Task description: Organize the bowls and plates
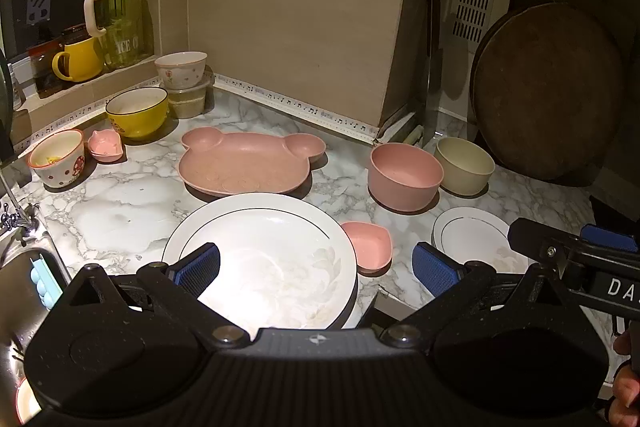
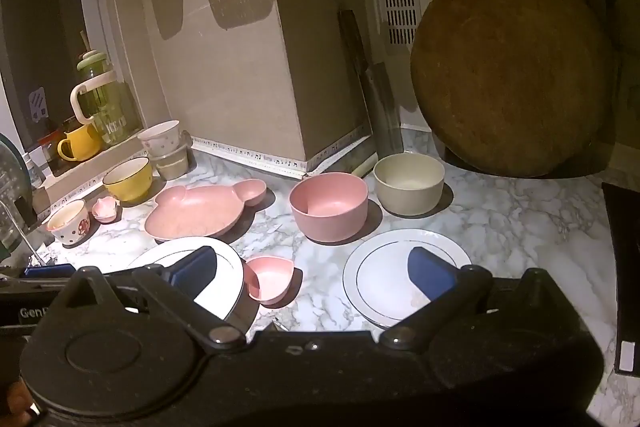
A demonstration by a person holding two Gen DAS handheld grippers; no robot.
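A large white plate [image 1: 272,259] lies on the marble counter [image 1: 120,211] under my open, empty left gripper [image 1: 316,267]. A small pink heart dish [image 1: 368,245] sits right of it, then a smaller white plate [image 1: 468,239]. Behind stand a pink bear plate [image 1: 244,163], a pink bowl [image 1: 404,175] and a beige bowl [image 1: 464,165]. My right gripper [image 2: 312,271] is open and empty above the counter between the large plate [image 2: 224,271] and the smaller white plate [image 2: 384,279], over the heart dish [image 2: 268,277].
At the back left are a yellow bowl [image 1: 138,111], a spotted bowl [image 1: 58,157], a tiny pink dish [image 1: 105,145], a floral bowl on a tub [image 1: 182,69], a yellow mug [image 1: 78,61] and a jug [image 1: 120,15]. A round wooden board [image 1: 548,95] leans at right. A sink [image 1: 24,291] lies left.
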